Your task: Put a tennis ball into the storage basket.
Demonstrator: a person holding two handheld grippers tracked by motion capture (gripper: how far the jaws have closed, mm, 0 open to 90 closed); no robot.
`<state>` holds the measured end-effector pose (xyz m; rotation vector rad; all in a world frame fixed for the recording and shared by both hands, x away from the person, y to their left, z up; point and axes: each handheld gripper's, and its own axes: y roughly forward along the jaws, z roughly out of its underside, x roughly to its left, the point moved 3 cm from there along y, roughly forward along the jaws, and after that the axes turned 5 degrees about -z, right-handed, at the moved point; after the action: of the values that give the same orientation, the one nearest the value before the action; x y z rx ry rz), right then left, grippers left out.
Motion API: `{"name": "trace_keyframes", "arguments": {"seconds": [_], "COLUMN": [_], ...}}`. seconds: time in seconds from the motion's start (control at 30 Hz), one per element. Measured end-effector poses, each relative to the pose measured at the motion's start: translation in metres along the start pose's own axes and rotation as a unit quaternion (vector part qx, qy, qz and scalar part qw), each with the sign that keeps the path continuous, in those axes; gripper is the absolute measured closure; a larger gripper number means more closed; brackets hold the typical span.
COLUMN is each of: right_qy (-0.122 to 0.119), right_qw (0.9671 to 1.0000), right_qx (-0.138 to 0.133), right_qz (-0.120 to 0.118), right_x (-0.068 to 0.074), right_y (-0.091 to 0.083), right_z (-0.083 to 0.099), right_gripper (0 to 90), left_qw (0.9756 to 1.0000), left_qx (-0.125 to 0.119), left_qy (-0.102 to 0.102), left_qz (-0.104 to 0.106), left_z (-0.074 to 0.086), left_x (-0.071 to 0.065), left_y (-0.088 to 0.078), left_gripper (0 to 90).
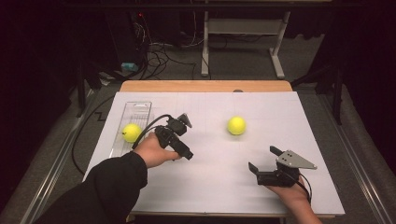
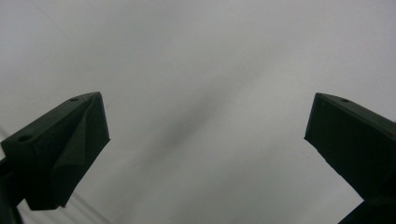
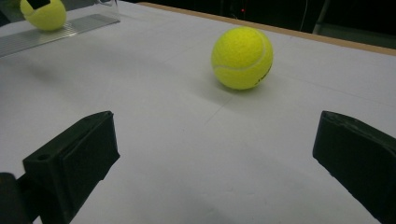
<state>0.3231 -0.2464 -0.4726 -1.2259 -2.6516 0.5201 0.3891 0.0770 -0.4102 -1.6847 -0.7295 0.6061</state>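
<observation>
Right gripper (image 1: 265, 161), jaws wide, faces a fuzzy yellow-green tennis ball (image 3: 242, 57) with a pale curved seam.

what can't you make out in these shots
- Left gripper, high view: its jaw tips are hidden by its own body and the hand.
- Ball in the clear tray: in the right gripper view this ball is cut by the top edge and partly covered by a dark shape.
- Tray's far end, high view: too faint to read.
- Print on the loose ball: too small.
</observation>
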Motion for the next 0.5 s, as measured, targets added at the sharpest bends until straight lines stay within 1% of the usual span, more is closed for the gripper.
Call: {"name": "trace_keyframes", "arguments": {"seconds": [0.03,0.07,0.13,0.2,0.23,0.33,0.4,0.43,0.5], "right_qy": [0.000,0.000,0.002,-0.001,-0.002,-0.002,-0.002,-0.002,-0.002], "right_qw": [1.0000,1.0000,1.0000,1.0000,1.0000,1.0000,1.0000,0.9999,0.9999], "right_qx": [-0.001,-0.002,-0.001,0.000,0.000,-0.001,-0.001,-0.002,-0.004], "right_qz": [0.000,0.000,0.000,0.001,0.002,0.005,0.009,0.010,0.012], "right_x": [0.000,0.000,0.001,0.001,0.001,0.001,0.002,0.002,0.001], "right_y": [0.000,0.000,-0.001,-0.001,-0.002,-0.003,-0.005,-0.005,-0.005], "right_z": [0.000,0.000,0.001,0.001,0.002,0.002,0.002,0.002,0.000], "right_gripper": [0.0,0.0,0.0,0.0,0.0,0.0,0.0,0.0,0.0], "left_qw": [1.0000,1.0000,1.0000,0.9999,0.9999,0.9999,0.9999,0.9999,0.9999], "left_qx": [0.000,0.002,0.006,0.009,0.007,0.011,0.006,0.007,0.006], "left_qy": [0.000,0.000,0.003,0.002,-0.002,0.000,-0.003,-0.003,-0.002], "left_qz": [0.001,0.006,0.006,0.011,0.011,0.011,0.014,0.015,0.010], "left_z": [0.001,0.002,0.004,0.005,0.006,0.007,0.007,0.007,0.007], "left_x": [-0.002,-0.004,-0.005,-0.006,-0.006,-0.005,-0.005,-0.005,-0.005], "left_y": [0.003,0.005,0.010,0.013,0.014,0.014,0.012,0.011,0.008], "left_gripper": [0.6,0.6,0.6,0.6,0.6,0.6,0.6,0.6,0.6]}}
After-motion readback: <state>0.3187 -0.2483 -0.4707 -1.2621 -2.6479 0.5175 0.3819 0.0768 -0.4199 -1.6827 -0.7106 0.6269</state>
